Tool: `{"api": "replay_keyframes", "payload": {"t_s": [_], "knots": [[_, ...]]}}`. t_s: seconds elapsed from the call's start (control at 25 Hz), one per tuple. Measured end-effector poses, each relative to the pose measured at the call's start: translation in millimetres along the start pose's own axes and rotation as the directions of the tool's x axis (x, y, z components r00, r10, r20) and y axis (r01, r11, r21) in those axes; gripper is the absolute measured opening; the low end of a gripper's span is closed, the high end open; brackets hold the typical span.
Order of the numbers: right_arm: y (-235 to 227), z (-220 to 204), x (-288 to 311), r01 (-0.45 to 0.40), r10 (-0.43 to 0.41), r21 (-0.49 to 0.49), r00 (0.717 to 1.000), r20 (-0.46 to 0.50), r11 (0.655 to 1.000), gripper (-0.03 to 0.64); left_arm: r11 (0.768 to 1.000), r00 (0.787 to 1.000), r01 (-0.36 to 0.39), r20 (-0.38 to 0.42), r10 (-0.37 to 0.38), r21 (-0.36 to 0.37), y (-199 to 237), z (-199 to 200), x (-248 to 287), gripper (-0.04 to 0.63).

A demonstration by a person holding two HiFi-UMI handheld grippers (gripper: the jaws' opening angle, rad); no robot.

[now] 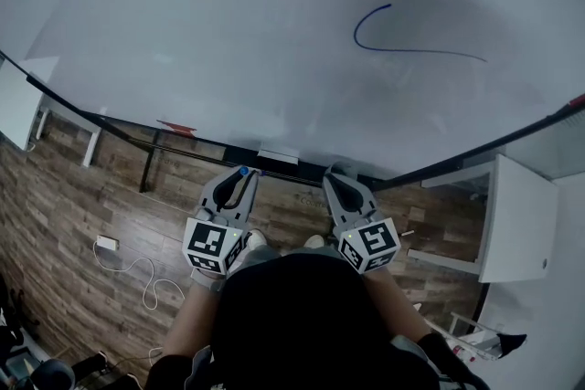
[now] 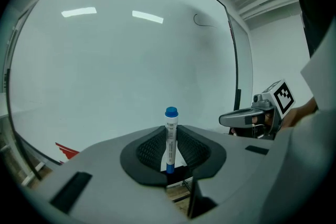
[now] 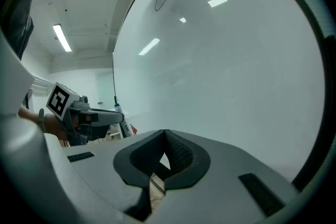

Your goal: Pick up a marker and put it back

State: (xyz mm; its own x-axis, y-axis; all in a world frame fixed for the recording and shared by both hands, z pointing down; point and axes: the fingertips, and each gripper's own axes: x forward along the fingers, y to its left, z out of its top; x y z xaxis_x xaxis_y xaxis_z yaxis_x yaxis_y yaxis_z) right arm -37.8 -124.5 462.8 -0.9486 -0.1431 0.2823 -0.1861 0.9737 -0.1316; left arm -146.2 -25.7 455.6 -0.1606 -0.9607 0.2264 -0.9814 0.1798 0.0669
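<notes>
A white marker with a blue cap (image 2: 170,134) stands upright between the pads of my left gripper (image 2: 171,150), which is shut on it. In the head view the blue cap (image 1: 243,170) pokes out at the tip of that gripper (image 1: 238,182), just below the whiteboard's lower edge. From the right gripper view the same marker (image 3: 119,113) sticks up from the left gripper. My right gripper (image 3: 165,136) has its pads together at the tips with nothing between them. It sits beside the left one (image 1: 340,182).
The whiteboard (image 1: 274,32) fills the view ahead and carries a curved blue line (image 1: 393,48). A white eraser (image 1: 278,155) and a red item (image 1: 175,126) lie on its ledge. Wooden floor, a cable (image 1: 137,274) and white furniture (image 1: 516,219) are below.
</notes>
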Motion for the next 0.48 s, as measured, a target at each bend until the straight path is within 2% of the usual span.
{"api": "replay_keyframes", "payload": {"t_s": [0.24,0.48], "knots": [[-31.8,-2.7,-30.8,0.106,-0.106,0.027,0.994,0.017,0.994,0.026,0.994,0.994,0.105,0.007,-0.105,0.029,-32.1,11.7,33.5,0.08],[-63.7,-9.4,-67.9,0.221,-0.223,0.063,0.974,0.026,0.973,0.026,0.974,0.975,0.22,0.004,-0.221,0.054,-70.8,19.7,68.0,0.08]]}}
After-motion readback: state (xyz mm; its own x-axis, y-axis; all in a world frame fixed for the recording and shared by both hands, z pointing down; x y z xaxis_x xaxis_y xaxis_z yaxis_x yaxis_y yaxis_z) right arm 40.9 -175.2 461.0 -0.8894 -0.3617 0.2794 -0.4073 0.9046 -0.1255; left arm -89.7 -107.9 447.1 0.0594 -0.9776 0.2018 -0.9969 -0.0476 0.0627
